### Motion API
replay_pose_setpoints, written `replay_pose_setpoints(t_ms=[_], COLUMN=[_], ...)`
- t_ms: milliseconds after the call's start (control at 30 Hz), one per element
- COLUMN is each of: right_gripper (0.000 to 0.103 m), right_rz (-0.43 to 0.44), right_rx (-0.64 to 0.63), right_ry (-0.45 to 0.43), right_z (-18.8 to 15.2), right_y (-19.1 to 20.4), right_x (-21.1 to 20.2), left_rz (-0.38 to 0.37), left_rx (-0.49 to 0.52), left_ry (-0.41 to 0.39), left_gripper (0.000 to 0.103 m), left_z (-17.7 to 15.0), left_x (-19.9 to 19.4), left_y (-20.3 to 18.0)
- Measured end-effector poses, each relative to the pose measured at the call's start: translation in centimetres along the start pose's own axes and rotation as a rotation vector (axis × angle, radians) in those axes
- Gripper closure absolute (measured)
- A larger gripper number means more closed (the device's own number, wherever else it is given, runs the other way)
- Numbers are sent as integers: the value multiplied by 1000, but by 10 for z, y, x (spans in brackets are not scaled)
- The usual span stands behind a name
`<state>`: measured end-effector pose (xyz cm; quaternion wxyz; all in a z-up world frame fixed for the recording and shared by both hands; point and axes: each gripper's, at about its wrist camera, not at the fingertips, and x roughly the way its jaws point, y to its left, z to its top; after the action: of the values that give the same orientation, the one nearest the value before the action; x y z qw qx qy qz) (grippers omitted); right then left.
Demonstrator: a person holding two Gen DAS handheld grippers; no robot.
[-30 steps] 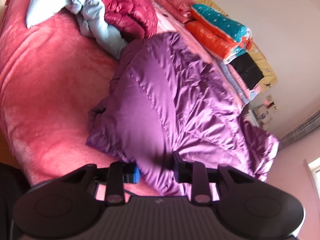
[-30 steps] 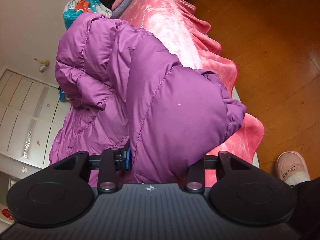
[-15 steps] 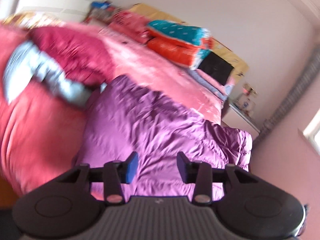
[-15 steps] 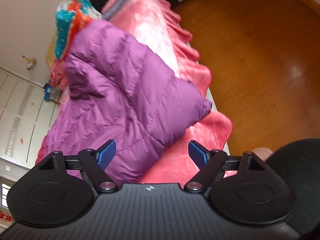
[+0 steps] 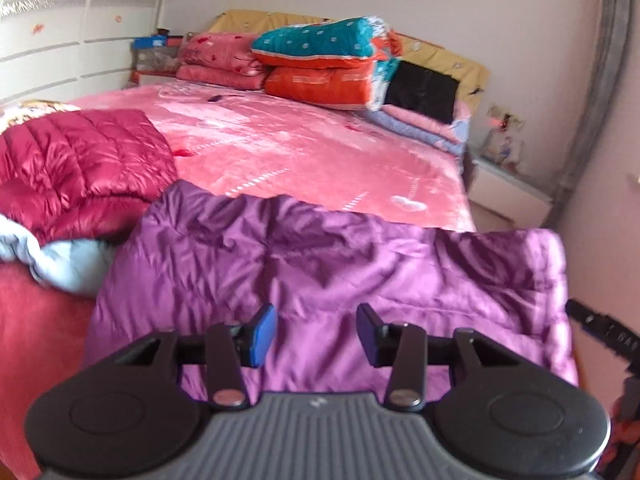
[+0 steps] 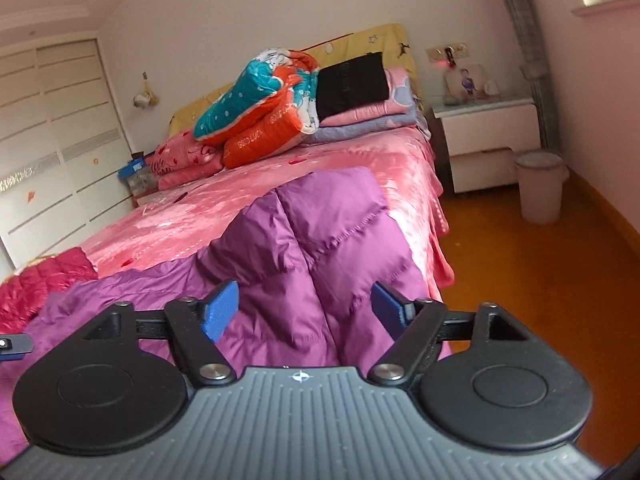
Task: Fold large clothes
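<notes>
While the purple coat (image 5: pixel 328 276) lies spread across the near end of the bed (image 5: pixel 312 152), both tools hang above it with nothing in them. Left gripper (image 5: pixel 316 334): jaws parted, blue pads clear of the fabric, the coat only showing behind the gap. Right gripper (image 6: pixel 304 310): jaws spread wider and closing at this moment, again nothing pinched, just quilted purple under and beyond them.

From the right wrist view, one puffy section of the coat (image 6: pixel 320 248) humps up near the bed's right edge, close to where the pink cover drops to the wooden floor (image 6: pixel 540 280). From the left wrist view, the coat runs flat and crumpled from side to side, its right end reaching the edge.

Over on the left, a red jacket (image 5: pixel 80 160) sits heaped, with a pale blue garment (image 5: pixel 68 264) just below it, touching the coat's left end. Far end of the bed: stacked quilts (image 5: pixel 320 60) against the yellow headboard (image 6: pixel 360 40). A nightstand (image 6: pixel 484 136) and a pink bin (image 6: pixel 540 188) stand beside the bed, on the right.
</notes>
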<state>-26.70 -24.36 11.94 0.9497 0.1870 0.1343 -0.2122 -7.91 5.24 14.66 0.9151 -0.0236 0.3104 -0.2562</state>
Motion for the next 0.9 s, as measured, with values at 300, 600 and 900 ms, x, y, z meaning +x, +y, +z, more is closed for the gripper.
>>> replay_pose_setpoints(t_ms=[300,600,900], right_gripper=[19,12,0], right_rz=[-28,-74,-81], right_rx=[-63,-126,-140], right_ry=[18,86,131], right_z=[7,-6,0], right_y=[9,21,27], right_x=[85,155,200], left_rz=[144,242,256], left_rx=[26,88,37], left_ry=[5,-17,-26], left_gripper=[58,55,49], left_z=[6,10,28], left_x=[51,98,141], left_y=[13,8,25])
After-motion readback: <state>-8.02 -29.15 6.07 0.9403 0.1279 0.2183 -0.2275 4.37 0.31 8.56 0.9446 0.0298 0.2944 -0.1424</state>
